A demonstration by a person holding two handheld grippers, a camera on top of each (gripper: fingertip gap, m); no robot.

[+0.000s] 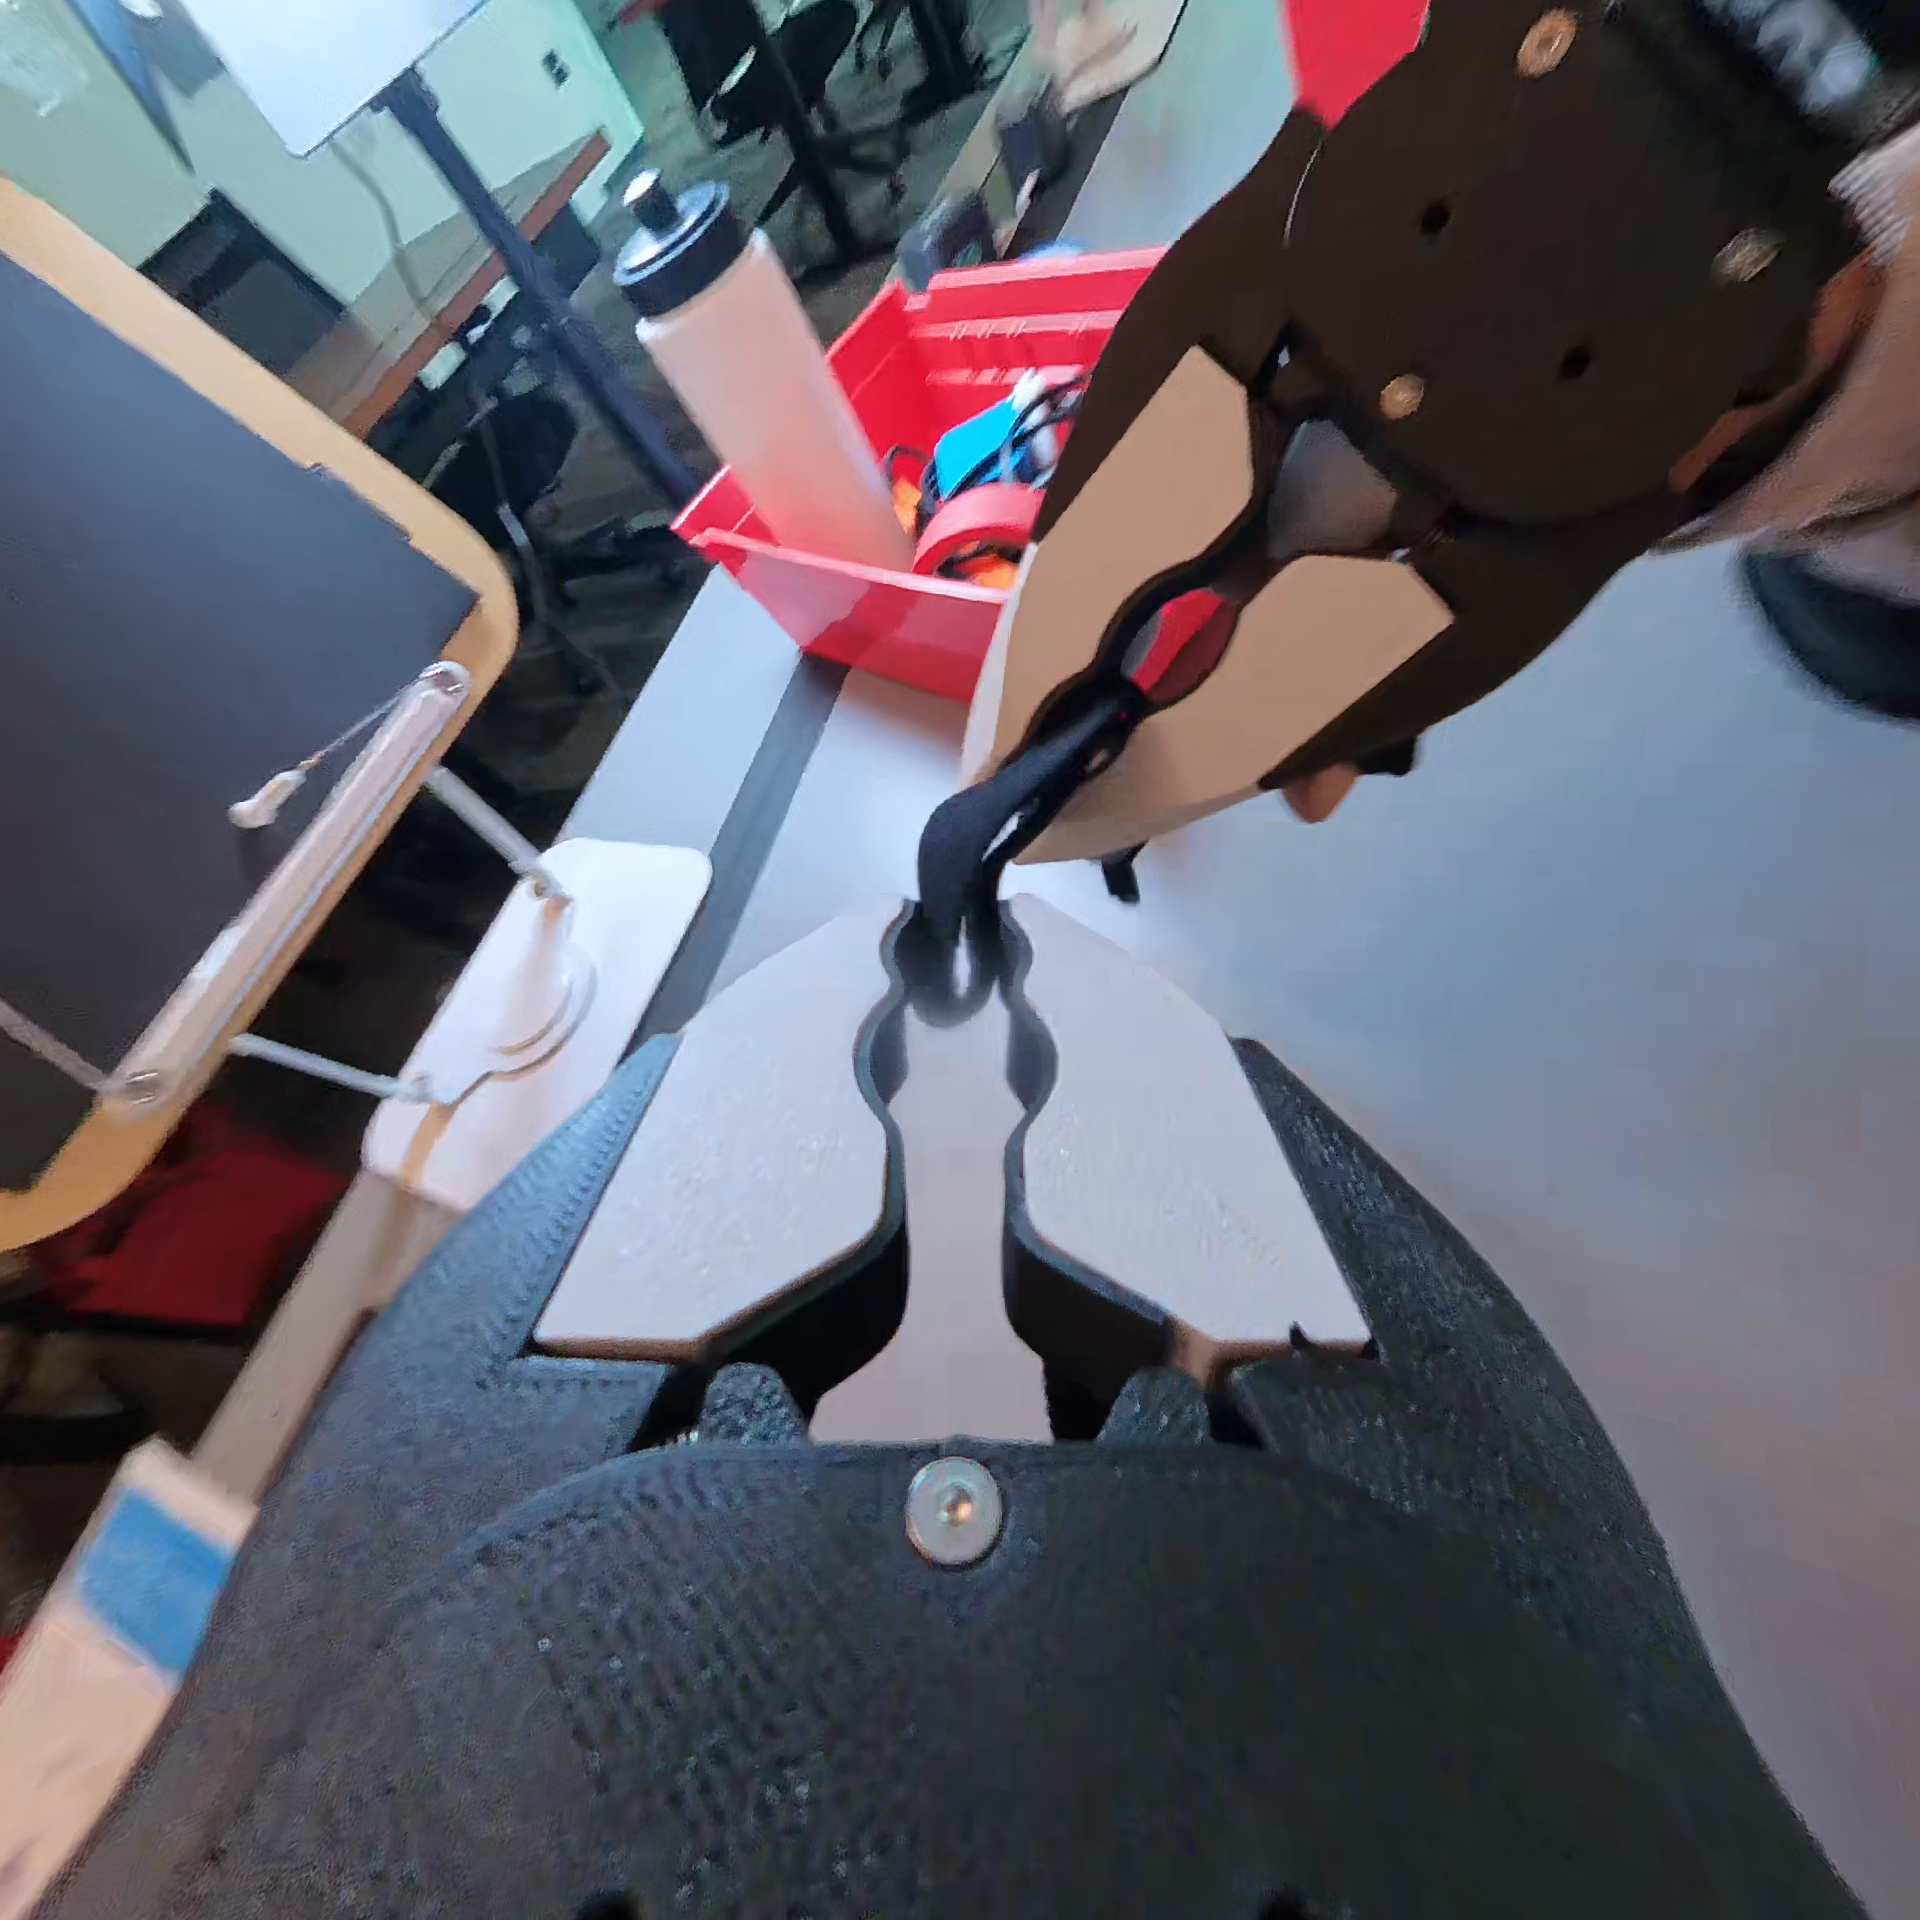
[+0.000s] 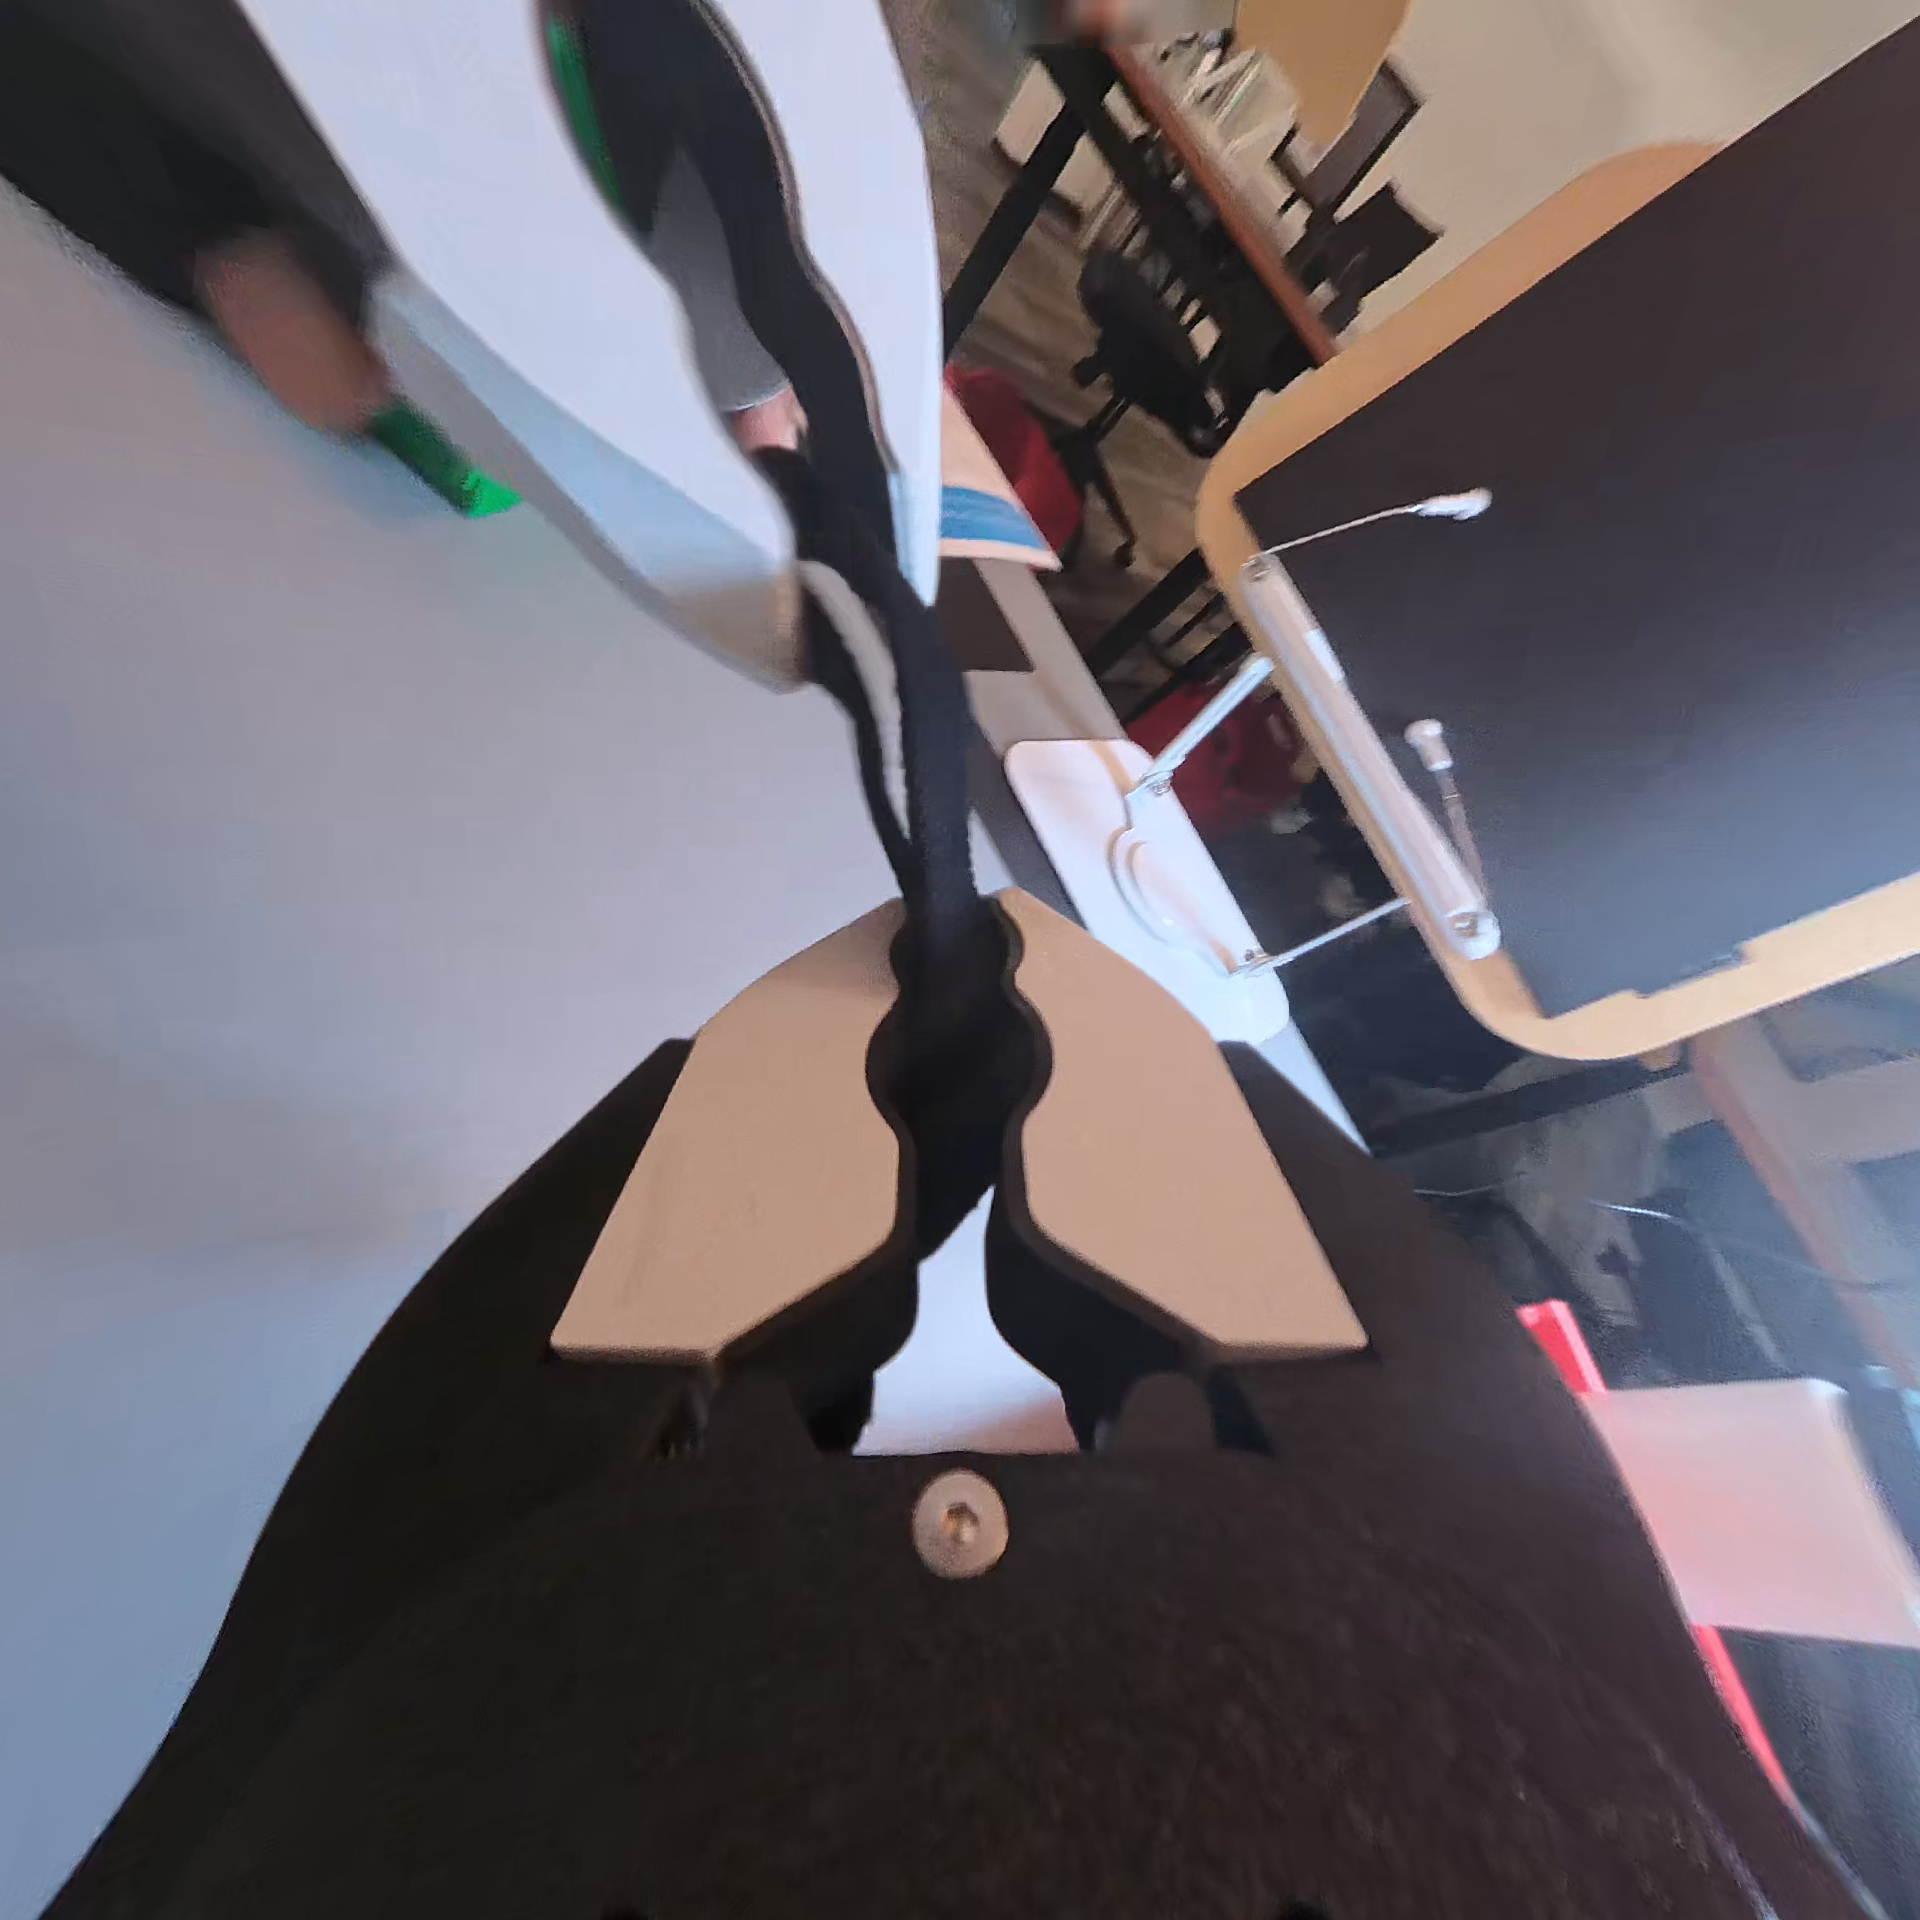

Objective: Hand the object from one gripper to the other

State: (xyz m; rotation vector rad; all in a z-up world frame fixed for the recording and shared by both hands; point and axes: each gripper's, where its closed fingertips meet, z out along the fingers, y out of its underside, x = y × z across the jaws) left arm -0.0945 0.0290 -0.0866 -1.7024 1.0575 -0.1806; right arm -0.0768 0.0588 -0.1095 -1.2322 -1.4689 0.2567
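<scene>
Here both hand-held grippers, left (image 1: pixel 961 914) and right (image 2: pixel 951 920), pinch one black strap (image 1: pixel 961 842).

black fabric strap (image 1: pixel 961 847), looped, stretched in the air above a grey table (image 1: pixel 1507 1039)

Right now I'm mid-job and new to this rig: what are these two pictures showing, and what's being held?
Each picture comes from a camera on a hand-held two-finger gripper, looking along its fingers. The left wrist view shows the left gripper at the bottom and the right gripper coming in from the upper right. The right wrist view is the reverse. A black strap stretches between them, and both grippers are pinching it above the grey table. At the table's far end sits a red bin with a white bottle.
</scene>
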